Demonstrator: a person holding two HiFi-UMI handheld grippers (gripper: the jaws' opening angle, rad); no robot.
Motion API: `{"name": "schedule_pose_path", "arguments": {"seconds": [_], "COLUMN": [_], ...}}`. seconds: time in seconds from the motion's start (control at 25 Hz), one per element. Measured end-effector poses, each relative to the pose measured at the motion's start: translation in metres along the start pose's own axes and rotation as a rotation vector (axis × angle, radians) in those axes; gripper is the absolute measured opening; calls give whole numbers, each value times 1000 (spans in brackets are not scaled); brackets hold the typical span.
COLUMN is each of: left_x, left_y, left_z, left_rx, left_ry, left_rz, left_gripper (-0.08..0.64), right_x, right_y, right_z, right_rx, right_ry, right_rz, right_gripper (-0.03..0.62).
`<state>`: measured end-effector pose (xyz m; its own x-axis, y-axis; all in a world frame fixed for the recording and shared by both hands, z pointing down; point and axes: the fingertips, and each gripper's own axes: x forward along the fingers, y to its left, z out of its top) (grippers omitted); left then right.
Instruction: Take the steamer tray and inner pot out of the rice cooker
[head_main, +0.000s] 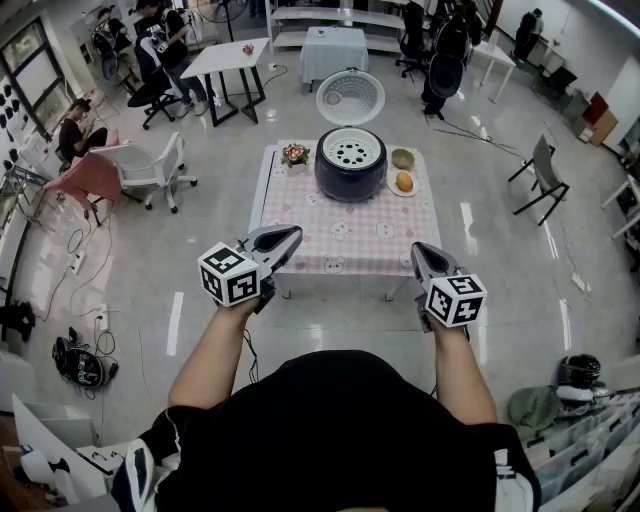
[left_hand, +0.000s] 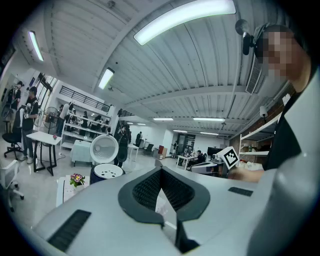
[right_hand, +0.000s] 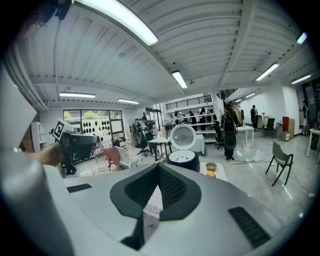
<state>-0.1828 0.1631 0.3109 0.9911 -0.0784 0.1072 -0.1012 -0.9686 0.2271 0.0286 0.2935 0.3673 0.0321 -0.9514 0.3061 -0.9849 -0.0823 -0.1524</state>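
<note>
Judging from how things lie, nothing of the task is done yet. The rice cooker (head_main: 350, 175) stands toward the far side of the table (head_main: 300, 240) with its lid (head_main: 350, 97) swung up and open. The white, perforated steamer tray (head_main: 352, 150) sits in its mouth. The inner pot cannot be seen and is presumably under the tray, inside the cooker. Both lifts are left: the tray first, since it lies on top, then the pot. Flowers (head_main: 295, 154) stand just left of the cooker. A bowl (head_main: 402, 158) and an orange-coloured item on a plate (head_main: 404, 183) lie just to its right, so free table space for setting things down is mostly on the near side.

The person stands back from the table's near edge with both arms held forward. The left hand-held gripper (head_main: 288, 237) has its jaws fully together. Its own view shows the pads meeting with nothing between them, and the cooker far beyond. The right hand-held gripper (head_main: 421, 252) is likewise closed and empty, its pads pressed on each other. In the head view both tips reach only about the near edge of the table, well apart from the cooker, and they touch nothing. Both would need to open before any grasp on the tray's rim
</note>
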Motion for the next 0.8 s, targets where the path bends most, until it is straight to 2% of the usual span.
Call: {"name": "schedule_pose_path", "arguments": {"seconds": [0.2, 0.52, 0.8], "left_x": [-4, -13, -24], "left_y": [8, 22, 37], "left_z": [-4, -8, -6], "left_rx": [23, 16, 14], "left_ry": [0, 5, 2], "left_rz": [44, 51, 51], "left_gripper": [20, 20, 20], "right_x": [-4, 7, 15], "right_y": [-2, 10, 21], "right_z": [4, 12, 19], "right_rx": [0, 65, 54], "right_ry": [-12, -53, -67], "right_rz": [1, 14, -5], "right_gripper": [3, 5, 5]}}
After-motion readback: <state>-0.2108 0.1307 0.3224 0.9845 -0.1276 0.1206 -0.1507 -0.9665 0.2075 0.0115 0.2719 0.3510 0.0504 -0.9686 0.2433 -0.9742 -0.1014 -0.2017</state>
